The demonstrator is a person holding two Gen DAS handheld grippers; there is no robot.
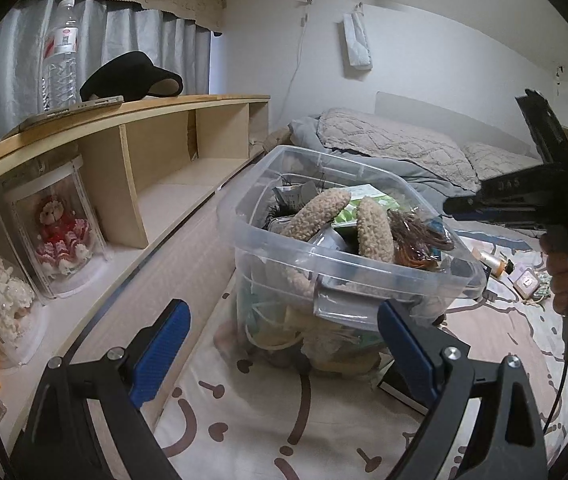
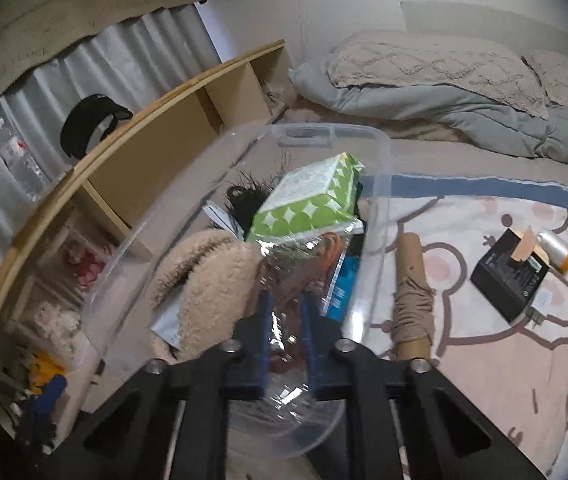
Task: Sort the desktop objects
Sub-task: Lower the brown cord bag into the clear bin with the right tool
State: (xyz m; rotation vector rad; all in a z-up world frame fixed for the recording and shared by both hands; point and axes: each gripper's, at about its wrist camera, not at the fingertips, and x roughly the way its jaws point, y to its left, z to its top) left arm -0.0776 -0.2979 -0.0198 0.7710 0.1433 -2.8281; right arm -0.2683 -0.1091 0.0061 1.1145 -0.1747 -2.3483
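Note:
A clear plastic bin (image 1: 364,266) (image 2: 380,200) stands on the bed sheet, filled with a beige plush (image 1: 316,212) (image 2: 212,280), a green patterned box (image 2: 308,200) and other items. Low in front of the bin, my left gripper (image 1: 284,344) is open, its blue pads (image 1: 164,352) apart and holding nothing. My right gripper (image 2: 287,304) reaches over the bin's near rim. It is shut on a crinkly clear bag (image 2: 304,256) (image 1: 416,236) of brown and orange items lying on top of the contents. In the left wrist view the right gripper (image 1: 450,209) comes in from the right, held by a hand (image 1: 564,272).
A wooden shelf (image 1: 156,120) runs along the left, with cased dolls (image 1: 60,228), a water bottle (image 1: 62,48) and a black visor (image 1: 132,76). Right of the bin lie a cardboard tube (image 2: 410,288), a black box (image 2: 508,276) and small items. Pillows and a duvet (image 2: 444,88) lie behind.

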